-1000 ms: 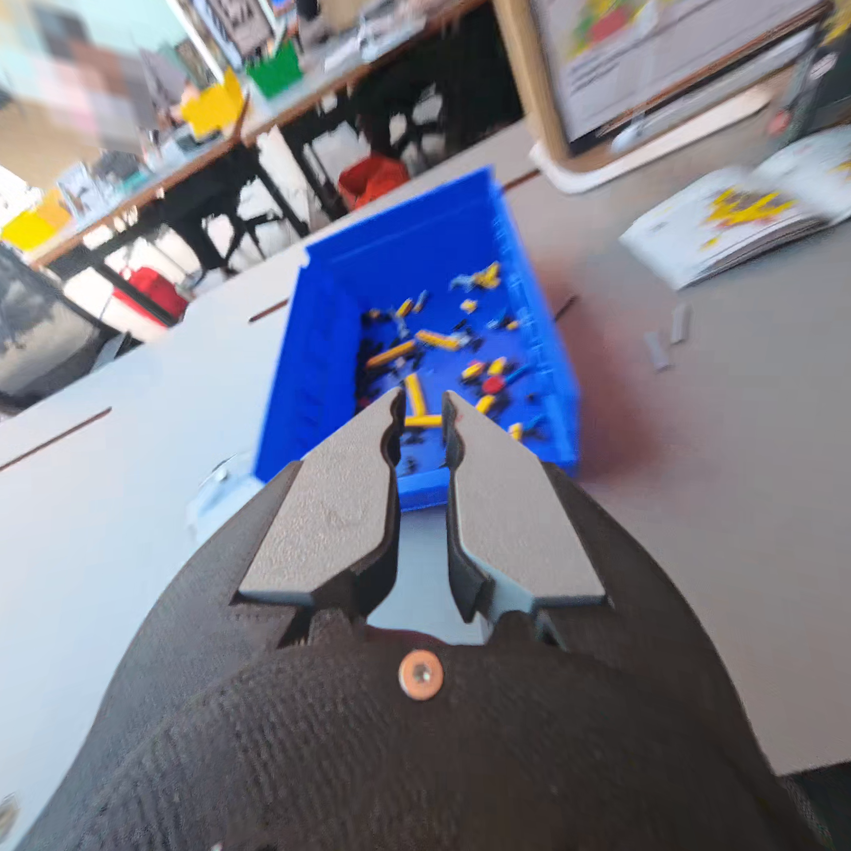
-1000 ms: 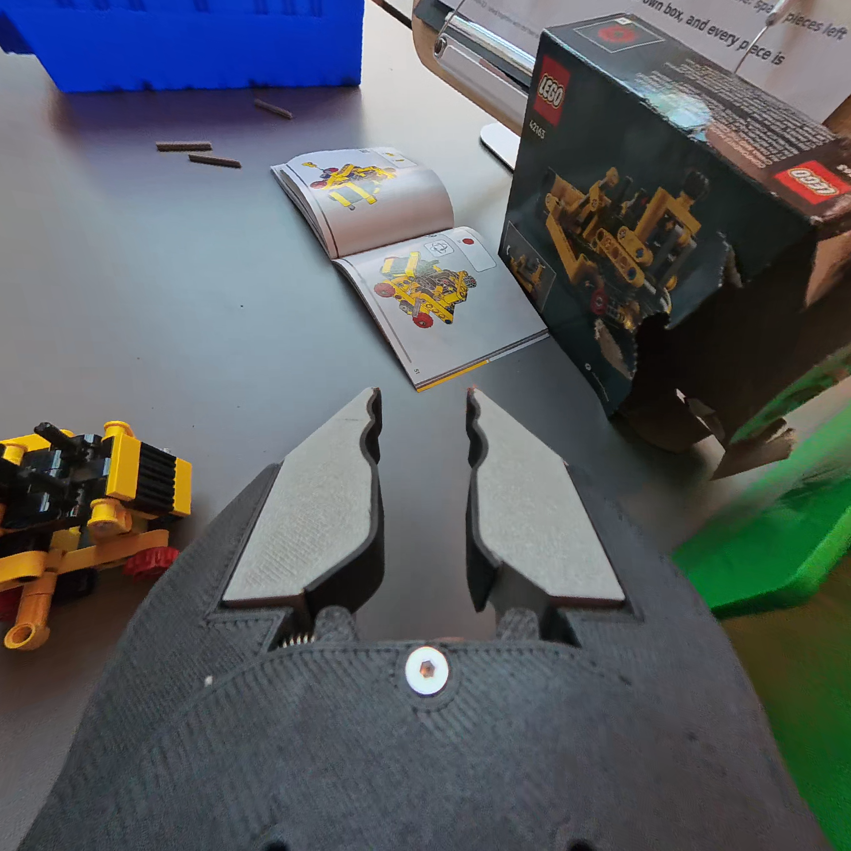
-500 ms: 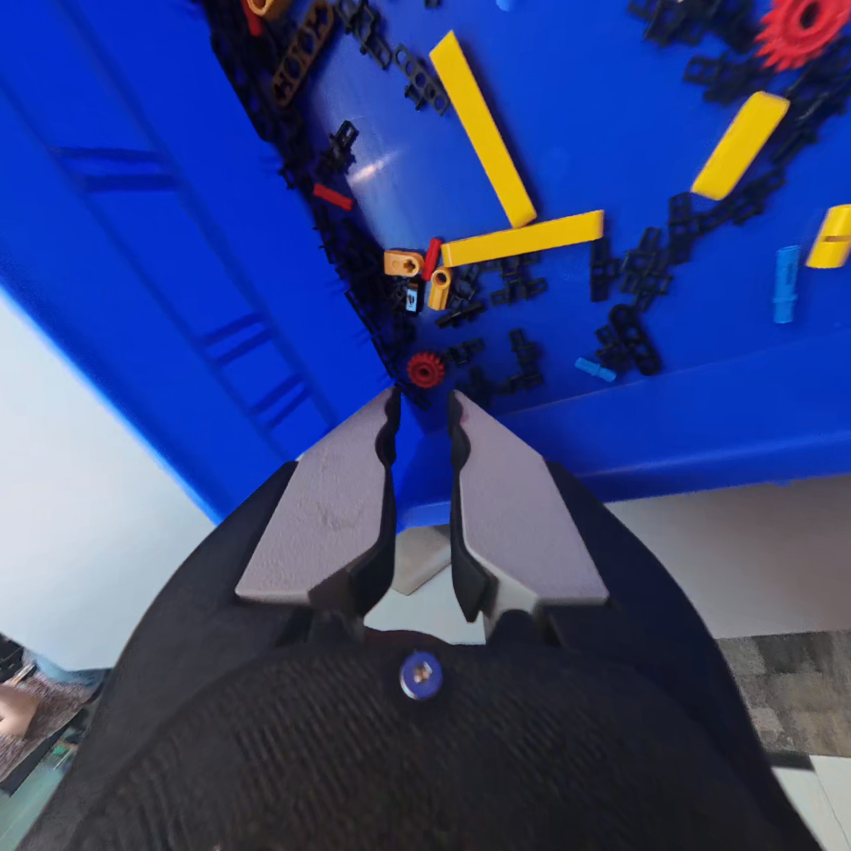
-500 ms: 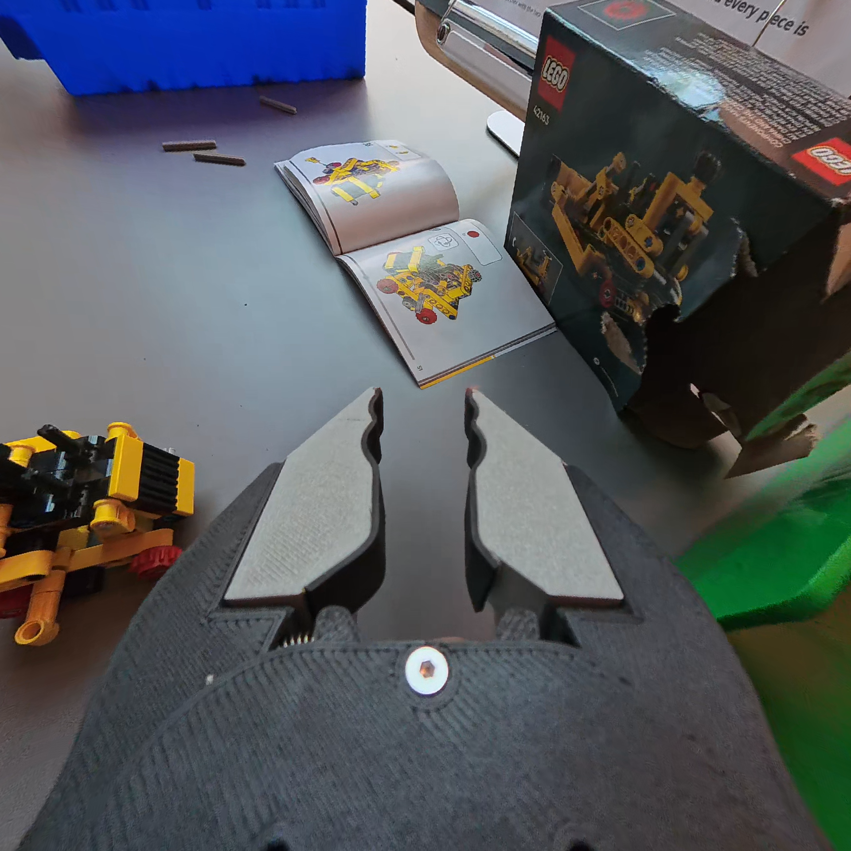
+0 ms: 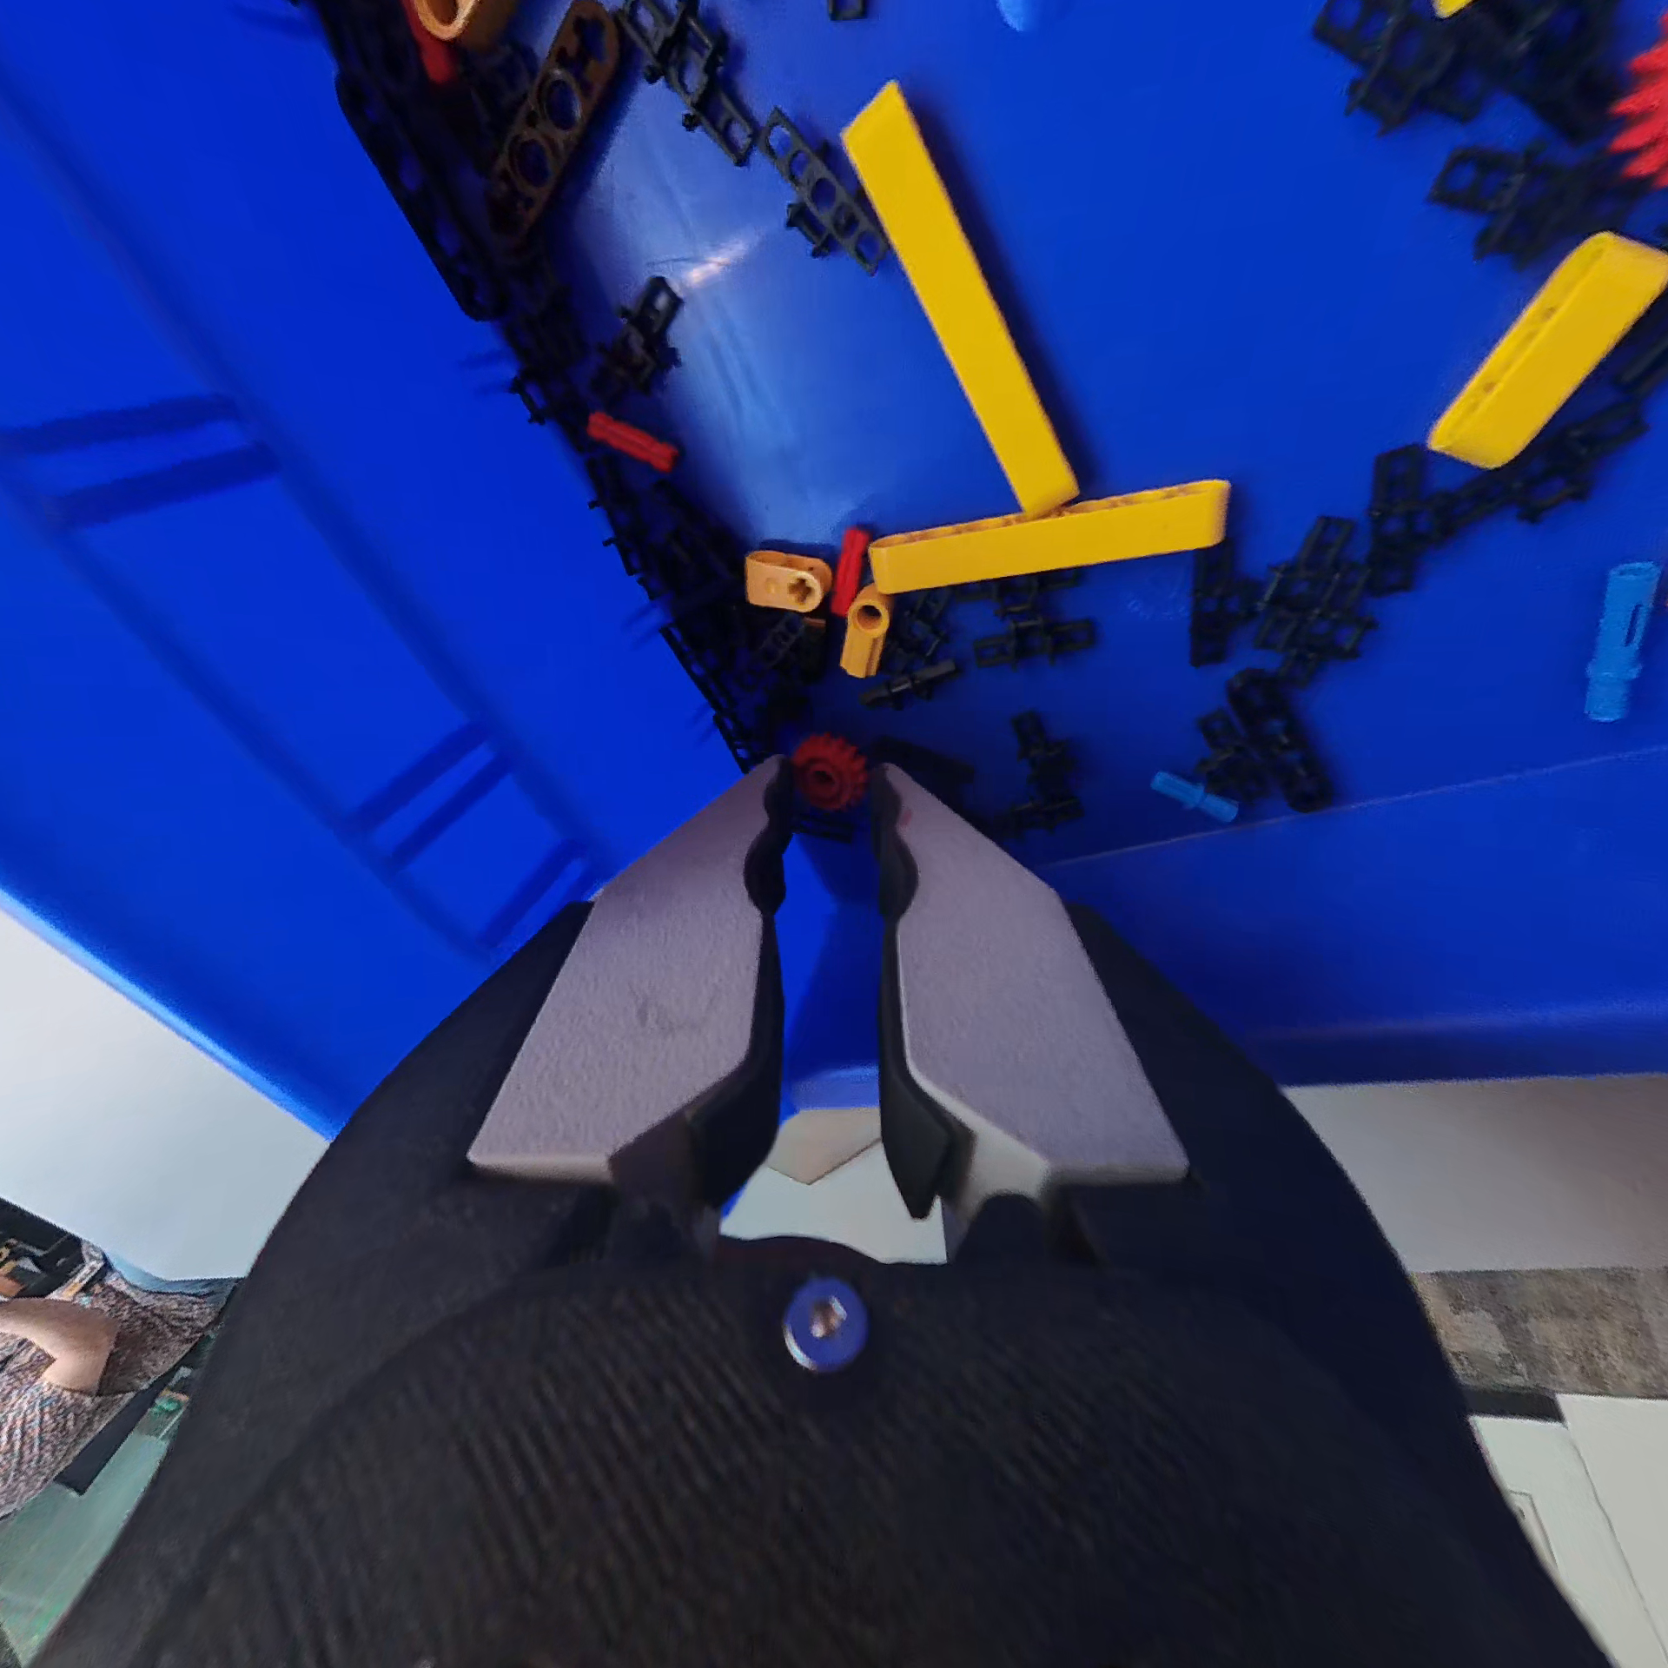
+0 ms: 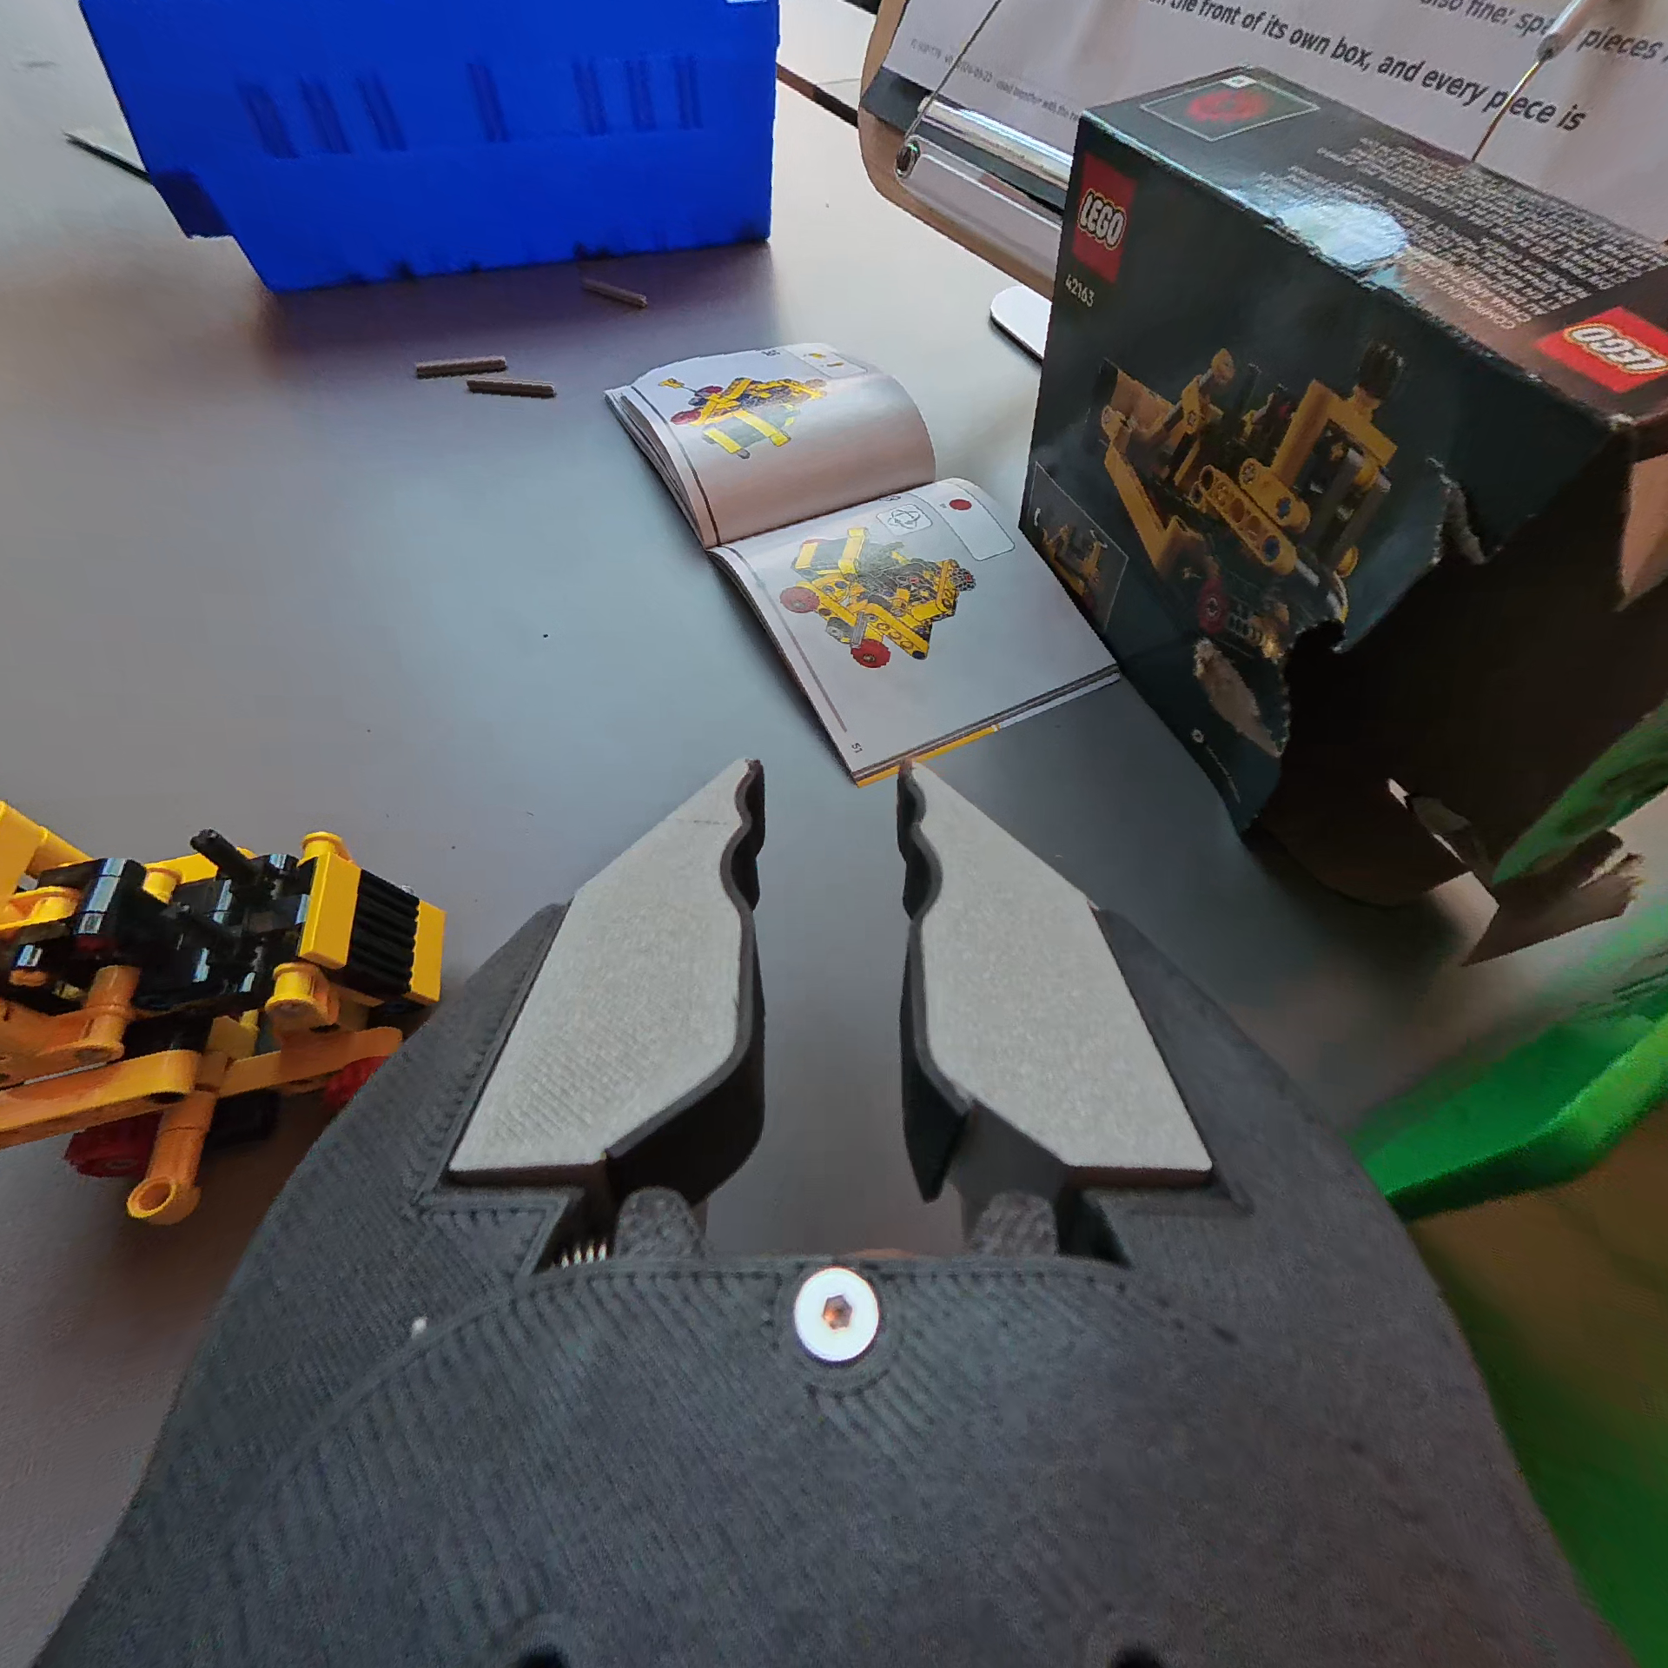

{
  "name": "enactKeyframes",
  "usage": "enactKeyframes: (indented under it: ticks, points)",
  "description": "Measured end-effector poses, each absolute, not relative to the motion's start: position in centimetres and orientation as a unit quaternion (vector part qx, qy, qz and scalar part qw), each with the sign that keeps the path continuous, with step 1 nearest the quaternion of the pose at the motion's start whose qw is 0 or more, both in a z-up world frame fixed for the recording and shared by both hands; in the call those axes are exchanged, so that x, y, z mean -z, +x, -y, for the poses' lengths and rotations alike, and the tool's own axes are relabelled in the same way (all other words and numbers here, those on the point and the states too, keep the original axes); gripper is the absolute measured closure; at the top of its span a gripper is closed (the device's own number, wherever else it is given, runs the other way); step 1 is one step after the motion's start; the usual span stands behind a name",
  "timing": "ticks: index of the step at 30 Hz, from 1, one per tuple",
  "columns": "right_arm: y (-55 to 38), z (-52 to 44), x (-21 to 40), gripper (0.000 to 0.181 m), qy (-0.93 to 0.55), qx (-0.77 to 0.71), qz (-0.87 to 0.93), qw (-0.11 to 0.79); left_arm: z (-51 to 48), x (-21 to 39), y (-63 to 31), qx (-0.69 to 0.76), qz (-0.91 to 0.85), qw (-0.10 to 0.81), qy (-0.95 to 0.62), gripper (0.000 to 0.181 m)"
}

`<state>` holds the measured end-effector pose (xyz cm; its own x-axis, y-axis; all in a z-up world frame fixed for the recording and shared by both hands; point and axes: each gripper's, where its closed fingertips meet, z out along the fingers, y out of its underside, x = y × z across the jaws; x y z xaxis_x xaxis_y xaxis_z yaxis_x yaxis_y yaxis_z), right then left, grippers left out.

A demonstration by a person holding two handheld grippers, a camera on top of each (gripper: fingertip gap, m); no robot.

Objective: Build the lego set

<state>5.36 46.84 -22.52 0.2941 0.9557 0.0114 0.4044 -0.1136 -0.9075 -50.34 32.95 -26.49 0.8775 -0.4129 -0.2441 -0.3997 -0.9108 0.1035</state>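
Your left gripper (image 5: pixel 823 783) is down in the blue bin (image 5: pixel 271 632), jaws apart, tips bracketing the red gear (image 5: pixel 826 770) in the near corner. Close gently on its toothed rim; the gear lies flat, bore facing up. Right gripper (image 6: pixel 829 794), jaws apart and empty, hovers over the tabletop (image 6: pixel 406 578) beside the half-built bulldozer (image 6: pixel 180 975).

The blue bin (image 5: pixel 271 560) is glossy moulded plastic with a highlight on its floor, and the yellow beams (image 5: pixel 957 298) and red gear (image 5: pixel 826 769) lying in it are smooth, shiny plastic too. Both the left gripper (image 5: pixel 823 776) and the right gripper (image 6: pixel 826 776) have a ridged, matt black printed shell, finely grained grey finger pads (image 6: pixel 632 975) and a bright metal screw (image 6: pixel 836 1313). On the smooth, matt dark table (image 6: pixel 361 587), the booklet (image 6: pixel 857 542) is satiny paper, the set box (image 6: pixel 1336 433) near the right edge is printed cardboard with a ragged torn corner, and the half-built model (image 6: pixel 199 975) at the left edge is glossy yellow and black plastic.
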Motion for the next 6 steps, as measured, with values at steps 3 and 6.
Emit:
enactKeyframes:
  ticks: [3, 6]
  points:
    - [5.4, -46.8, 22.4, 0.155, -0.675, -0.32, 0.502, 0.436, -32.6, 25.3, -50.0, 0.143, 0.219, 0.023, 0.965, 0.167]
    - [5.4, -46.8, 22.5, 0.155, -0.675, -0.319, 0.502, 0.436, -33.3, 21.3, -49.9, 0.194, 0.227, -0.014, 0.954, 0.167]
